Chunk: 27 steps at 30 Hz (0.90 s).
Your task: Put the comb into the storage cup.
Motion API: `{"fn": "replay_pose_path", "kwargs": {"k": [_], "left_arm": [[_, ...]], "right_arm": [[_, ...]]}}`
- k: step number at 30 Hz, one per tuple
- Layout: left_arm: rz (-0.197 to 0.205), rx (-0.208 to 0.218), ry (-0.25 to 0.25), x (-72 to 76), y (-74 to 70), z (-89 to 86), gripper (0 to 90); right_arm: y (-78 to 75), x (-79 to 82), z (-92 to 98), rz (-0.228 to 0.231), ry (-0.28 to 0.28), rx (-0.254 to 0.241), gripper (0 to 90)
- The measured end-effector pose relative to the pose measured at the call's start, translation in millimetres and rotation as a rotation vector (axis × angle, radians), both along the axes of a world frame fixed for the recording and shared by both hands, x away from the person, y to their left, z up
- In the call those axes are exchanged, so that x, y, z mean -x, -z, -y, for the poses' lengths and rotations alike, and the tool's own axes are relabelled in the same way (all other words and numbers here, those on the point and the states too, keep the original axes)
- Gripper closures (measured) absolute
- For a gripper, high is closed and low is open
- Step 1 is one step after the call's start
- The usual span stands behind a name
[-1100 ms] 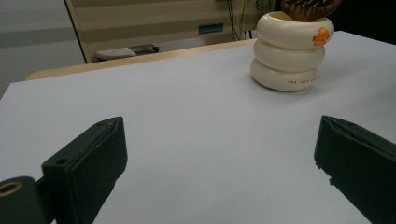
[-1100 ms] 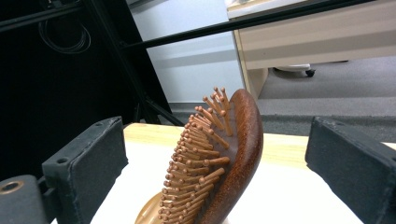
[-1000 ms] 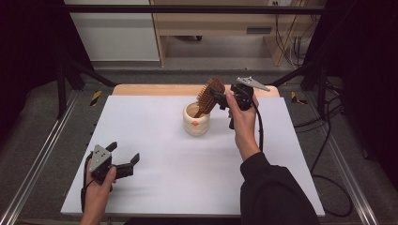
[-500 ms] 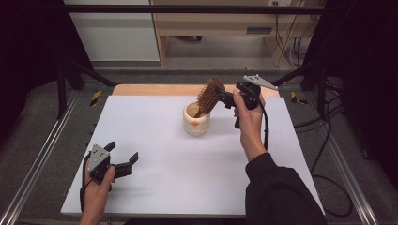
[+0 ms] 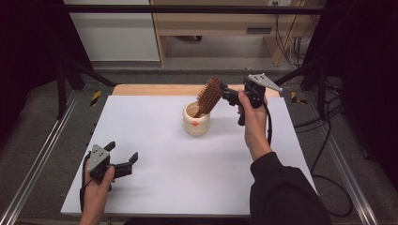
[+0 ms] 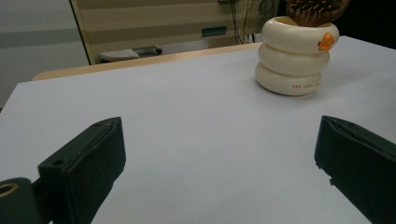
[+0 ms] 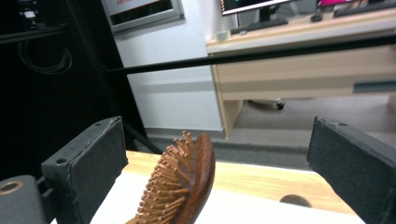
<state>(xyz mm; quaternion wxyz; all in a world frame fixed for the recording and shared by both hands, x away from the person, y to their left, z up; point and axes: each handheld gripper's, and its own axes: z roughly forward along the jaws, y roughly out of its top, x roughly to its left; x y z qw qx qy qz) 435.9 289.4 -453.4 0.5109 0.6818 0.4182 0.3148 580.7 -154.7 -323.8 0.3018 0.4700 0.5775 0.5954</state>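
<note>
A brown wooden paddle hairbrush (image 5: 209,96) stands handle-down, leaning, in a cream ribbed ceramic cup (image 5: 196,120) near the far middle of the white-topped bench (image 5: 187,173); its bristled head rises above the cup rim, just beside and to the left of the right tool (image 5: 230,97). In the right gripper view the brush head (image 7: 187,182) sits low between the two black jaws, nearer the left one, touching neither as far as can be seen. The brush handle is hidden inside the cup, and in the left gripper view the head is cut off at the top edge above the cup (image 6: 294,56). The right tool's jaws stand wide apart and hold nothing. The left tool (image 5: 123,161), well apart at the near left of the bench, also has its jaws spread and empty.
</note>
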Motion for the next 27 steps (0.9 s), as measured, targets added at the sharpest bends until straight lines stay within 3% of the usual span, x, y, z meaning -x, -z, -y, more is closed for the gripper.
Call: {"fn": "replay_pose_path", "kwargs": {"k": [8,20,27], "left_arm": [[0.004,0.002,-0.008,0.0,-0.3,-2.6,2.1],[0.010,0.006,-0.010,1.3,-0.9,-1.9,2.2],[0.036,0.011,-0.025,4.1,-3.3,-6.1,1.8]], "right_arm": [[-3.5,10.7,-1.2,0.047,0.024,0.050,4.6],[-11.2,24.0,6.0,0.084,0.007,0.046,4.1],[-13.5,33.6,12.8,0.107,0.015,0.065,2.3]]}}
